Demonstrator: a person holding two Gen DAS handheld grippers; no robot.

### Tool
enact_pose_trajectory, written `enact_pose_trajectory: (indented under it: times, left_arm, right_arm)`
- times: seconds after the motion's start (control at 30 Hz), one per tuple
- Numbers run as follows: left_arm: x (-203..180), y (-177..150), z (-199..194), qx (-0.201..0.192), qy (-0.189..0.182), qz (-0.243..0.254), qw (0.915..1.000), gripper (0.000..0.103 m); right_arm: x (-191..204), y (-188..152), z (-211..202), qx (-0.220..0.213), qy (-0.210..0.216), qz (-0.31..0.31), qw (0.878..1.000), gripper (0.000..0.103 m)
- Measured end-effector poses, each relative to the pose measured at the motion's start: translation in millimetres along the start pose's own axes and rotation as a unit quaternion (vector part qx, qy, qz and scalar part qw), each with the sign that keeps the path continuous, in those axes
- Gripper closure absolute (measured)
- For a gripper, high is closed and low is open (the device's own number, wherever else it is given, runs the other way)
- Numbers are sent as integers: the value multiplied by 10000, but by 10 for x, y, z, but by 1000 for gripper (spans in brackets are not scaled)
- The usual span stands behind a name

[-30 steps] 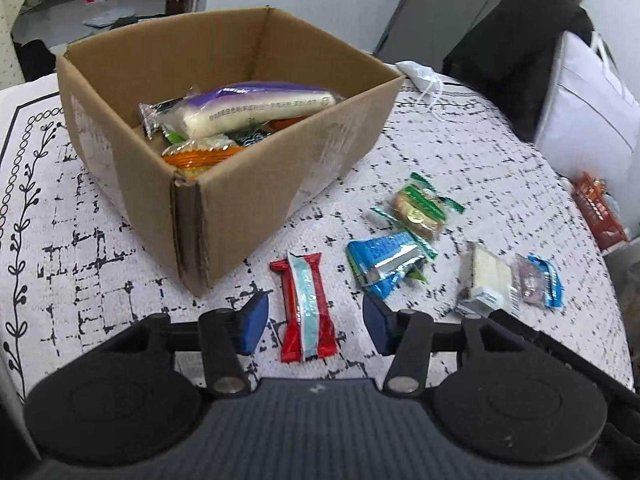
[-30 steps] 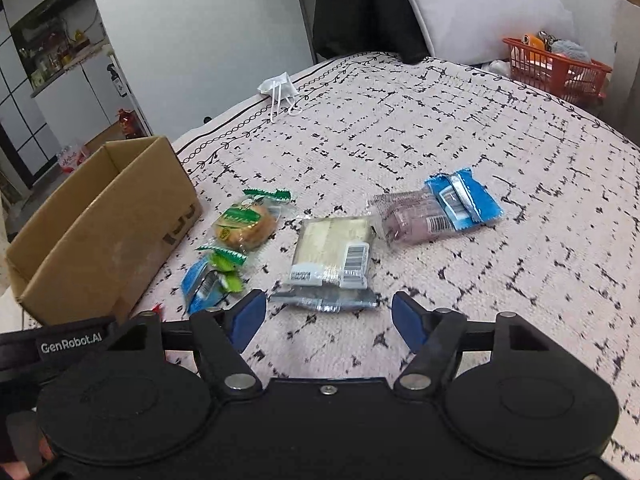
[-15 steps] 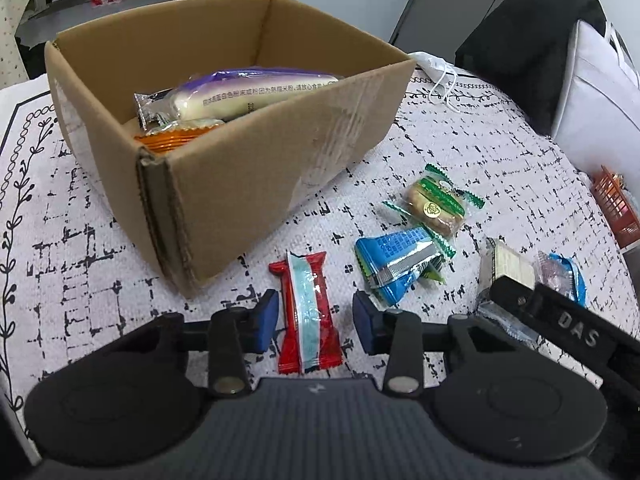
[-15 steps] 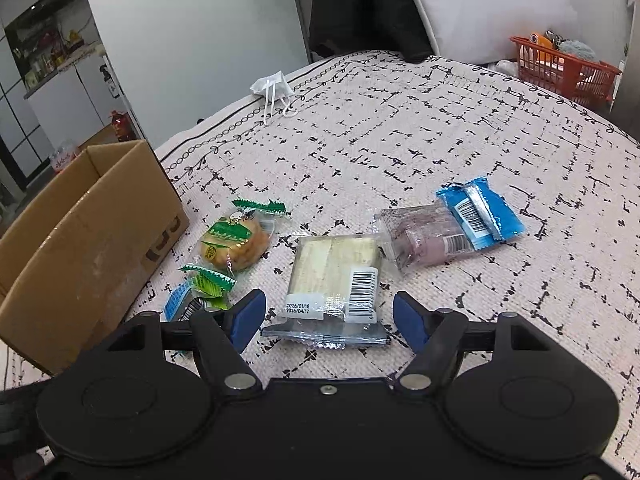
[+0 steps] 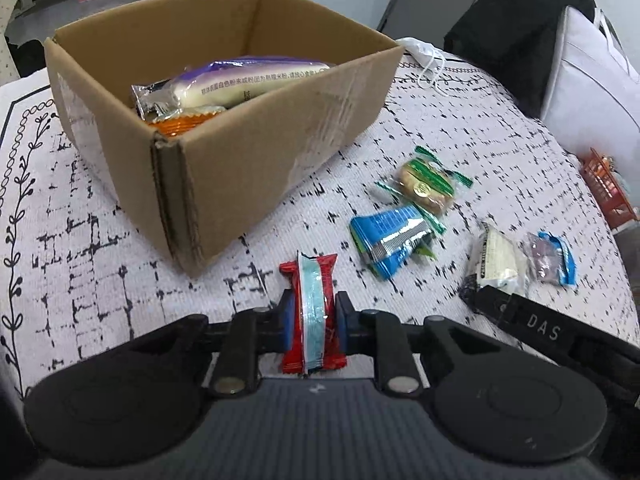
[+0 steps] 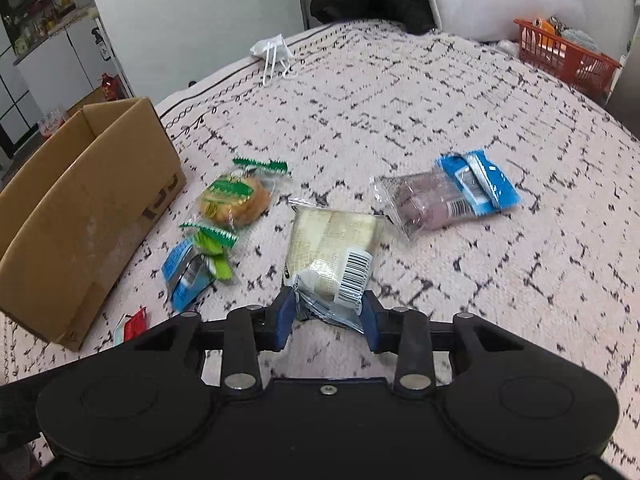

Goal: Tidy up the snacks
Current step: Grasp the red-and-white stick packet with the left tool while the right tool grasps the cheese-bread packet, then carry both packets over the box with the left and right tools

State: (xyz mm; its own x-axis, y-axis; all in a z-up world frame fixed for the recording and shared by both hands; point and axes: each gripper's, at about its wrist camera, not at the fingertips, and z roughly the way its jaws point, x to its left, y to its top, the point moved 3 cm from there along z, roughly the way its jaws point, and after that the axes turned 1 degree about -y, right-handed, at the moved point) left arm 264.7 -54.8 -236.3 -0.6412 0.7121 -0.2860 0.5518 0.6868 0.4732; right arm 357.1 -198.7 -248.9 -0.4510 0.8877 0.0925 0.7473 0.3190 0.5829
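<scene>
Toward the table's point(image 5: 100, 248) left edge stands an open cardboard box point(image 5: 256, 168) holding a long purple-and-white packet point(image 5: 248, 84) above an orange one point(image 5: 180, 124). Just beside its near corner, the left gripper point(image 5: 311, 322) clamps a red-and-blue bar point(image 5: 312, 300). Rightward, the right gripper point(image 6: 326, 312), jaws just narrowed, pinches a pale barcoded packet point(image 6: 332, 248).

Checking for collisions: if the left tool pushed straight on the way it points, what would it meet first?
Probably the tablecloth, since the left tool tilts downward. It is shut on the red and blue bar. Farther along sits the cardboard box corner, though depth is unclear.
</scene>
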Motion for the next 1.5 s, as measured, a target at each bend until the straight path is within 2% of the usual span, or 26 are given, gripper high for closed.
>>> enact_pose_trajectory:
  times: [0.43, 0.77, 1.0, 1.27, 1.5]
  left_arm:
    - [-21, -37, -317, 114, -446, 80, 9989, 83]
    - [-103, 145, -630, 43, -930, 376, 9949, 83]
    - [-82, 332, -870, -214, -1113, 707, 9910, 83]
    - [24, 596, -1017, -373, -1166, 770, 9895, 83]
    - [145, 791, -1076, -481, -1134, 815, 9890, 83]
  right_arm:
    - [-39, -172, -298, 221, -15, 221, 9995, 74]
    - [-62, -119, -619, -73, 6, 509, 9987, 74]
    - [-22, -42, -783, -368, 132, 862, 9955, 74]
    - [135, 74, -944, -746, 460, 1255, 9882, 74]
    - [541, 160, -953, -963, 814, 1246, 9842, 74]
